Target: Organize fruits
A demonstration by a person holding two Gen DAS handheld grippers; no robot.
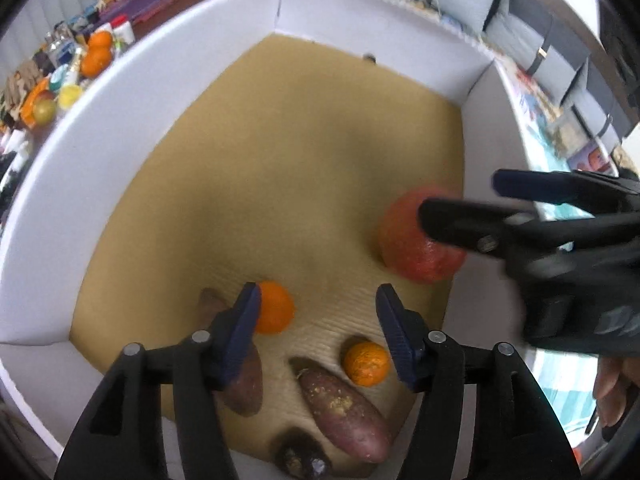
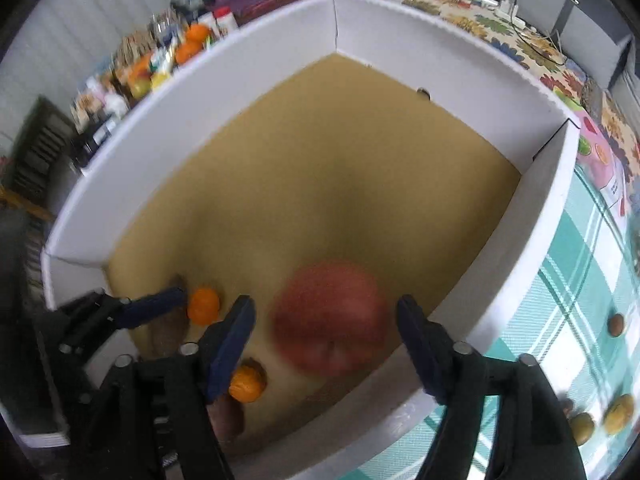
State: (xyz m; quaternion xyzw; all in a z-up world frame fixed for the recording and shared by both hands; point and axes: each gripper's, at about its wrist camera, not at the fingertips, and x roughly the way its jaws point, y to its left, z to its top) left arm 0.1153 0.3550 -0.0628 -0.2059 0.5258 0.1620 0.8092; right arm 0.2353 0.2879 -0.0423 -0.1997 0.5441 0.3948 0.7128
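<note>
A: Where's the big red fruit (image 2: 330,316)?
B: Lying in the white box (image 2: 248,80), near right; both the left claw (image 1: 318,332) and right claw (image 2: 326,344) are spread, empty.

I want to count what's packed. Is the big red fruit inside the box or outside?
Inside. The big red fruit lies on the tan floor of the white box, near its wall.

No legible text, label or number on anything.
</note>
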